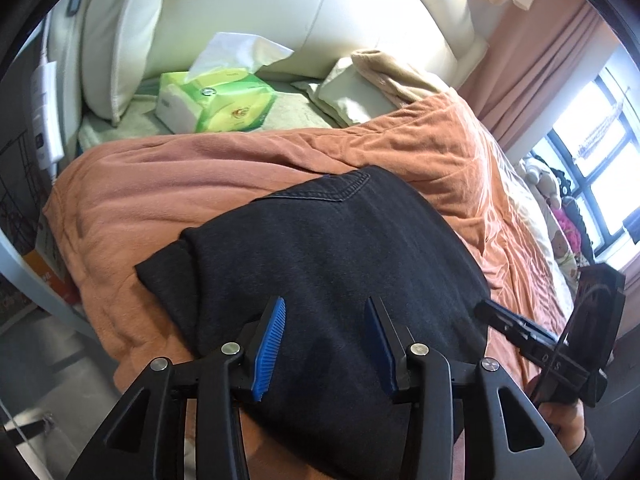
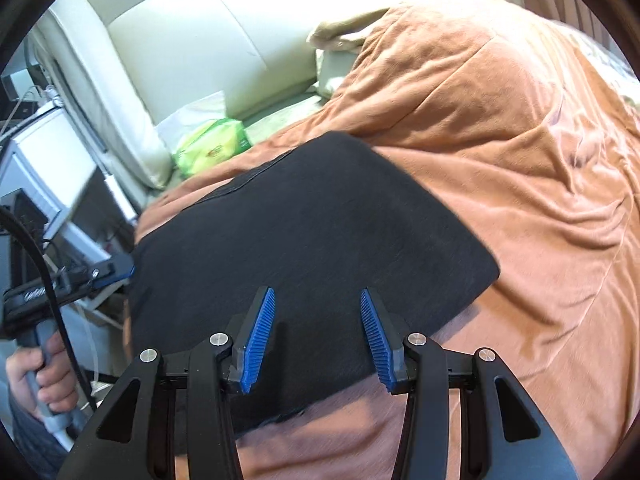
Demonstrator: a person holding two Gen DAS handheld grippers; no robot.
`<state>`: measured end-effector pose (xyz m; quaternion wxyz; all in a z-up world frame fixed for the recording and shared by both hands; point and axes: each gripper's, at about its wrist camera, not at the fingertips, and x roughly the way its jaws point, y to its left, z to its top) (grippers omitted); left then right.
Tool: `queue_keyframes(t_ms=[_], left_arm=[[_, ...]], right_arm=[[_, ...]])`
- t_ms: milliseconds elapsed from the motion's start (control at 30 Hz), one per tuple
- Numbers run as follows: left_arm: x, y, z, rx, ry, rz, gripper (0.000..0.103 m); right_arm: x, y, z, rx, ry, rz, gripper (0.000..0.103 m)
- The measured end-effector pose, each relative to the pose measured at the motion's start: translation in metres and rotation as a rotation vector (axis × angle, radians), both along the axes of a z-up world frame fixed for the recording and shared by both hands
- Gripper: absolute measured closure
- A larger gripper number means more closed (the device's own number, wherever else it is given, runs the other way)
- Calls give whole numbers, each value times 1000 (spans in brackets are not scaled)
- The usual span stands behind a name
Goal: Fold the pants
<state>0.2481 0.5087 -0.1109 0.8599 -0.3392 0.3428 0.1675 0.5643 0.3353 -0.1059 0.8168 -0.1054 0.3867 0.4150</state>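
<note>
Orange duvet (image 1: 168,184) bears folded pants (image 1: 328,248) (near edge hidden); both grippers gape.

Bright window (image 1: 592,148) daylight; fisheye-warped edges

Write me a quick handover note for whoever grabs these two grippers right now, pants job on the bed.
Left gripper: open, nothing between the pads, above the near part of the pants.
Right gripper: open, empty, above the near edge of the pants.
Pants: black, lying in a compact folded stack on the orange blanket, near the bed edge. A pocket seam shows on top.
Done: the fold looks finished; neither gripper touches the cloth.
Left: check the loose layer sticking out at the left side in the left wrist view and tuck it if needed.
Nearby: green tissue pack by the cream headboard, clear of the pants.
</note>
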Motion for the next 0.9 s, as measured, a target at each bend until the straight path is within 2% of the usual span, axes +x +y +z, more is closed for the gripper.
queue_keyframes(t_ms=[133,200,233,433,567,700,900], left_arm=[[16,-9,-6,10,4,-36,42],[24,-13,-12,18,17,-58,28],[26,-15,-14,22,24,-66,26],[29,-30,-25,57,40,-93,23],[25,-37,-26,67,37,-99,23],[19,-47,-25,83,51,-105,22],[8,-59,-21,66,67,-117,22]], right_arm=[[5,13,-8,19,38,24,60],[4,18,-17,-13,28,35,60],[2,19,-24,-34,26,51,60],[-17,7,-47,-76,-48,139,59],[-22,-3,-51,-87,-51,163,59],[-22,-10,-49,-102,-45,156,59],[-30,-25,-28,-117,-24,129,59]])
